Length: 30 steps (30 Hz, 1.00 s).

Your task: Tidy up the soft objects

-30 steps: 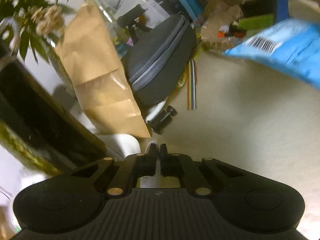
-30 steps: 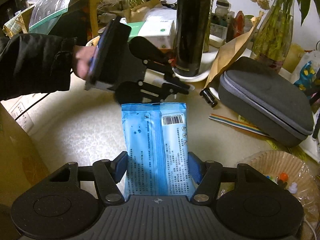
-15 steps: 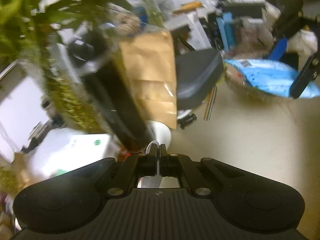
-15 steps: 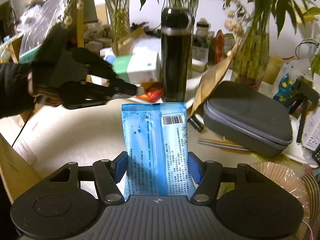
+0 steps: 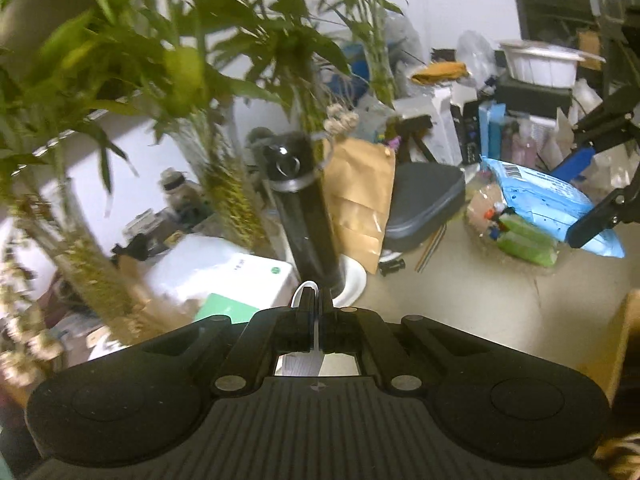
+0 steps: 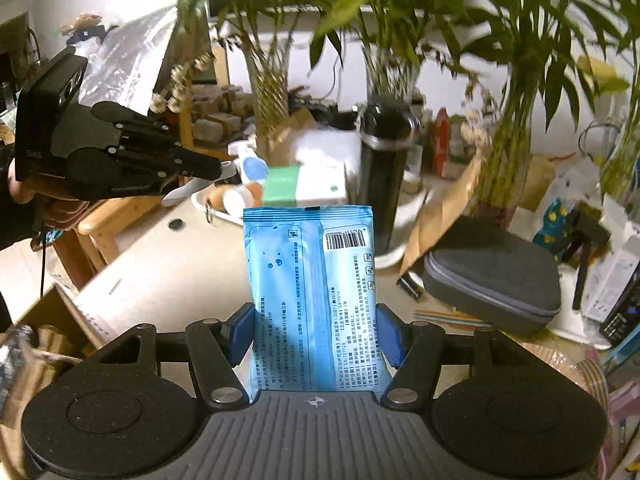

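Between the blue-padded fingers (image 6: pixel 386 338) of the right gripper (image 6: pixel 316 336) sits a blue wipes packet (image 6: pixel 312 292), a soft, glossy plastic pouch with a crimped top seam, a barcode and columns of small print; the jaws press on its two long edges and hold it upright above the pale tabletop (image 6: pixel 168 276). Beyond it stands a tall black flask (image 6: pixel 384 176), smooth and cylindrical with a metal ring near the cap, resting on a white plate. To its right a creased brown paper bag (image 6: pixel 444 216) leans over, and nearer lies a grey zippered case (image 6: pixel 496 276), rounded and fabric-covered.

Far left in this view hangs the left gripper (image 6: pixel 224 168), matte black and angular, its jaws drawn together on a thin white loop (too small to name).

From the left wrist view that white loop (image 5: pixel 306 286) shows pinched at the fingertips of the left gripper (image 5: pixel 316 300). This camera alone shows the packet (image 5: pixel 548 204) from the side, held aloft at the right over a crinkled basket (image 5: pixel 516 256) with green contents, with the right gripper (image 5: pixel 600 208) reaching in from the edge. Leafy bamboo stalks (image 5: pixel 224 184) fill the left, blurred.
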Each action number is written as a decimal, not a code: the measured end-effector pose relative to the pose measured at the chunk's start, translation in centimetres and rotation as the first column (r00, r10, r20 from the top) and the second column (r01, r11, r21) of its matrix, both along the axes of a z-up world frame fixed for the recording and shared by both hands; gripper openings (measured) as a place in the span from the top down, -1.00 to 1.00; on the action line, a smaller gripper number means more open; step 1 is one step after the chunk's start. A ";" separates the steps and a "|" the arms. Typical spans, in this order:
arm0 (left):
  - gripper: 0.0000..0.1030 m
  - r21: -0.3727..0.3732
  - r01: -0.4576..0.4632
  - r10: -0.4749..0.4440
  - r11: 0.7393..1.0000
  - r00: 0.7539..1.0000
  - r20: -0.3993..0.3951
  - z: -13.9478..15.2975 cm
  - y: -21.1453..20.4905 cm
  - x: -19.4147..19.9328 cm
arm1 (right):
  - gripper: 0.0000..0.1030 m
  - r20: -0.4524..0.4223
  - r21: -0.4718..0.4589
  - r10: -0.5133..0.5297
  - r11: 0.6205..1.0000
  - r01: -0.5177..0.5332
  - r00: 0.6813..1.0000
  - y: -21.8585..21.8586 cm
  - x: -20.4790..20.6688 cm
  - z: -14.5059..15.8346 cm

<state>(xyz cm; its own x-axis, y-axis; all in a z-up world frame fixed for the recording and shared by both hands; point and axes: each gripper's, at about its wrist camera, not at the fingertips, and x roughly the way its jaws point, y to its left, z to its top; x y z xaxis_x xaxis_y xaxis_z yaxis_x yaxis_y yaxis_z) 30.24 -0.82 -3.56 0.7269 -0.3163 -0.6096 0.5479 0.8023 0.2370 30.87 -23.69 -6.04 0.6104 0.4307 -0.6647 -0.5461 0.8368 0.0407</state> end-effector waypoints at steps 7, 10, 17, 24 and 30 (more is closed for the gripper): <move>0.97 -0.034 -0.130 0.129 0.991 0.991 -0.019 4.2 0.6 -3.9 | -0.27 0.039 0.013 0.031 0.999 -0.032 0.999 1.1 -3.6 3.9; 0.97 -0.042 -0.174 0.173 0.984 0.985 -0.023 6.0 0.7 -5.8 | -0.27 0.054 0.009 0.049 0.999 -0.049 0.997 1.8 -5.5 5.1; 0.97 -0.061 -0.249 0.246 0.967 0.968 -0.050 8.8 0.7 -9.8 | -0.27 0.073 0.018 0.064 0.998 -0.066 0.995 3.0 -9.3 6.8; 0.97 -0.115 -0.302 0.291 0.946 0.951 -0.105 10.6 1.0 -13.3 | -0.27 0.069 0.031 0.060 0.998 -0.062 0.996 3.6 -12.5 7.7; 0.97 -0.276 -0.388 0.302 0.879 0.903 -0.306 10.8 2.7 -14.4 | -0.27 0.070 0.034 0.052 0.998 -0.054 0.996 3.9 -14.8 7.9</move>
